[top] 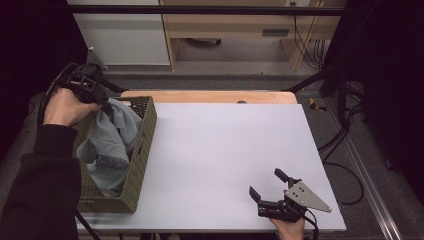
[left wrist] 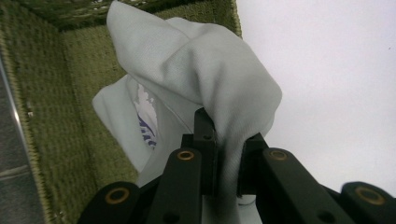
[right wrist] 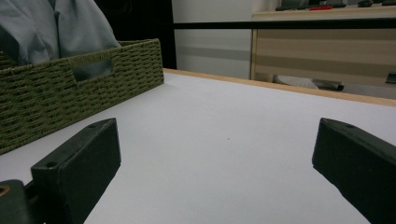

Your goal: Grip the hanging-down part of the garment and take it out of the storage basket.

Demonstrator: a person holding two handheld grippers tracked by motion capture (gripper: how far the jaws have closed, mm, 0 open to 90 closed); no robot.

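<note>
Left gripper [top: 102, 102] up over far end of basket [top: 142, 145], fingers [left wrist: 205, 140] clamped on thin fold of grey shirt [top: 112, 137]; rest of shirt hangs down inside basket at left of worktop [top: 225, 150].

Risks imo: fold slips out, or trailing cloth snags rim and tips basket.

Right gripper [top: 274, 192] near right, fingers apart, idle.
</note>
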